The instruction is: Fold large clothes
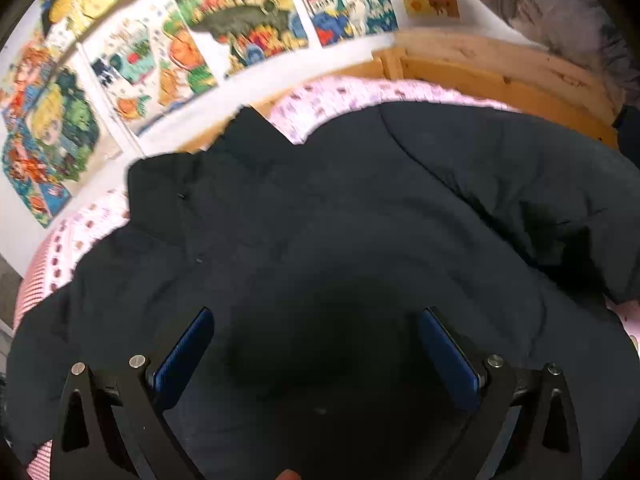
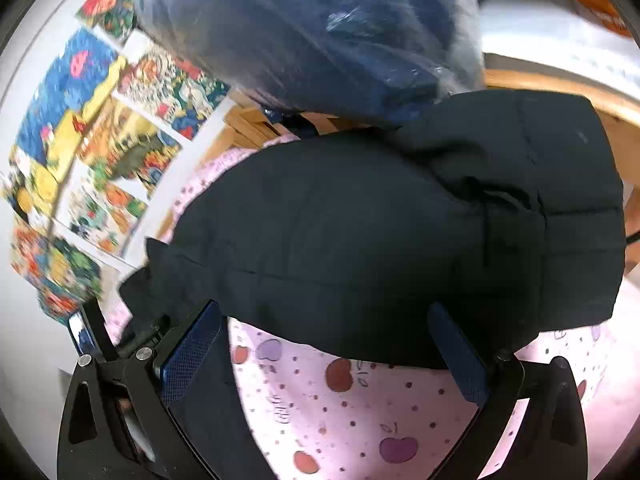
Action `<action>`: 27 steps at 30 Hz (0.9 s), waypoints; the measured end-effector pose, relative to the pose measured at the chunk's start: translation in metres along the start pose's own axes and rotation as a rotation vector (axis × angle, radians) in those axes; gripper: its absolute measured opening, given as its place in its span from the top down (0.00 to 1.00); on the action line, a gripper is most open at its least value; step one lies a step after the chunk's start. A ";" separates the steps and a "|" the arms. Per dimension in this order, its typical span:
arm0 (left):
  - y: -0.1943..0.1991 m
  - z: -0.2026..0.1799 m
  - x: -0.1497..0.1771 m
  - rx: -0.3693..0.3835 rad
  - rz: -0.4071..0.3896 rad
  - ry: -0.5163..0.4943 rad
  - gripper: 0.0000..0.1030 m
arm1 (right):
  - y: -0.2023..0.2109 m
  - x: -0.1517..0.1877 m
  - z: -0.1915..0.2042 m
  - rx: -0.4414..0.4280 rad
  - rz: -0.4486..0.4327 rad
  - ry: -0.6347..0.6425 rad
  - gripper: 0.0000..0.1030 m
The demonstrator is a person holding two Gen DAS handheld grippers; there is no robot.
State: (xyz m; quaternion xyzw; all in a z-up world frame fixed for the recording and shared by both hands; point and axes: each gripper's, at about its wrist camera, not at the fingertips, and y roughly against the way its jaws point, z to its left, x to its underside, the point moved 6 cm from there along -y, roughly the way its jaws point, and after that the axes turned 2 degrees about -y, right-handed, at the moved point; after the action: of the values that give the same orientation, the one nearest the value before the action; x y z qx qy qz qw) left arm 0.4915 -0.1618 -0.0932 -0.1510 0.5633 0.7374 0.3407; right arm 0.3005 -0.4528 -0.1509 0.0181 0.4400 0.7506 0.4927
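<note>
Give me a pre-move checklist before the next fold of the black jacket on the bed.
1. Left claw open: ok, pads wide apart above the jacket.
2. Right claw open: ok, holding nothing.
3. Jacket lies on the sheet: ok.
4. Jacket flat: not ok, puffy, with a sleeve bunched on top.
5. Far side clear: not ok, a plastic-wrapped bundle sits against the jacket's far edge.
6. Zipper closed: cannot tell.

Colourful cartoon posters (image 1: 168, 60) cover the white wall behind a wooden bed frame (image 1: 500, 72). A pink fruit-print bedsheet (image 2: 360, 412) covers the bed, and a plastic-wrapped blue bundle (image 2: 312, 28) sits above.
</note>
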 end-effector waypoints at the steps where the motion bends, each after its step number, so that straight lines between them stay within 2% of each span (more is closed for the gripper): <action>1: -0.004 -0.003 0.000 0.010 0.012 -0.006 0.00 | -0.001 0.000 0.003 0.012 -0.002 0.014 0.01; 4: -0.009 -0.009 -0.002 0.030 0.014 -0.016 0.00 | -0.003 -0.003 0.005 0.042 -0.013 0.048 0.03; 6: -0.016 -0.017 -0.001 0.045 0.037 -0.039 0.00 | -0.003 -0.006 0.001 0.070 -0.017 0.060 0.10; 8: -0.026 -0.023 0.004 0.038 0.065 -0.057 0.00 | -0.003 -0.011 -0.004 0.106 -0.022 0.059 0.30; 9: -0.030 -0.025 0.007 0.039 0.075 -0.062 0.00 | -0.003 -0.013 -0.007 0.120 -0.023 0.057 0.35; 11: -0.037 -0.029 0.014 0.041 0.086 -0.064 0.00 | -0.001 -0.017 -0.013 0.136 -0.030 0.053 0.57; 12: -0.038 -0.030 0.016 0.047 0.087 -0.060 0.00 | 0.000 -0.018 -0.017 0.147 -0.035 0.055 0.63; 14: -0.039 -0.029 0.017 0.066 0.093 -0.046 0.00 | 0.004 -0.022 -0.019 0.168 -0.045 0.065 0.87; 16: -0.040 -0.026 0.017 0.098 0.113 -0.025 0.00 | 0.010 -0.026 -0.019 0.160 -0.056 0.072 0.97; 18: -0.038 -0.020 0.016 0.149 0.148 0.015 0.00 | 0.017 -0.029 -0.015 0.149 -0.078 0.093 0.99; 22: -0.025 -0.009 0.018 0.211 0.139 0.092 0.00 | 0.035 -0.035 -0.002 0.114 -0.135 0.149 0.99; 25: -0.014 -0.007 0.025 0.217 0.139 0.099 0.00 | 0.042 -0.032 -0.001 0.030 -0.099 0.102 0.99; 27: -0.011 -0.007 0.031 0.215 0.147 0.101 0.00 | 0.041 -0.023 -0.010 -0.028 -0.035 -0.001 0.98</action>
State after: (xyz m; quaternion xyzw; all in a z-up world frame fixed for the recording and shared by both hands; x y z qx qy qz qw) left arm 0.4754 -0.1570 -0.1218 -0.1090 0.6651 0.6871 0.2713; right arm 0.2782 -0.4823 -0.1203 0.0038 0.4295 0.7480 0.5059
